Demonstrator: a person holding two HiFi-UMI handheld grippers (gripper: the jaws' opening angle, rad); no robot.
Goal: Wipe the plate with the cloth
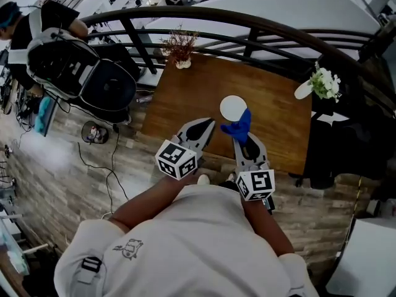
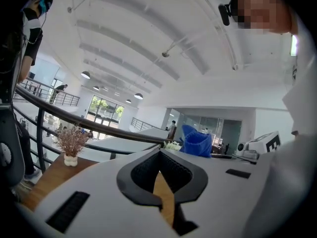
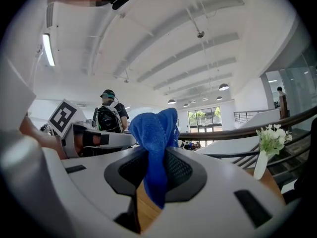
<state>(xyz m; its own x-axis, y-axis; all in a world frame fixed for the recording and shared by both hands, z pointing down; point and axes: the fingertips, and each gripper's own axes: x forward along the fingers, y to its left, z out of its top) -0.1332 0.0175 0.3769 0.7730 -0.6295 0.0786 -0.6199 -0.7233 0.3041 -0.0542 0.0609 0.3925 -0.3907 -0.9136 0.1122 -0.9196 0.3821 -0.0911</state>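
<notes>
A round white plate (image 1: 233,107) lies on the wooden table (image 1: 185,98), near its front middle. My right gripper (image 1: 242,132) is shut on a blue cloth (image 1: 238,127), which bunches up above the jaws (image 3: 156,133) just short of the plate. In the right gripper view the cloth hangs down between the closed jaws of that gripper (image 3: 153,158). My left gripper (image 1: 208,125) is held beside it to the left, over the table's front edge, shut with nothing in it (image 2: 159,155). The cloth (image 2: 196,142) also shows in the left gripper view, to the right.
A small vase of dried twigs (image 1: 180,48) stands at the table's far left corner and a vase of white flowers (image 1: 323,83) at the far right. A dark curved railing (image 1: 260,26) runs behind the table. A person with a backpack (image 1: 55,60) stands at the left.
</notes>
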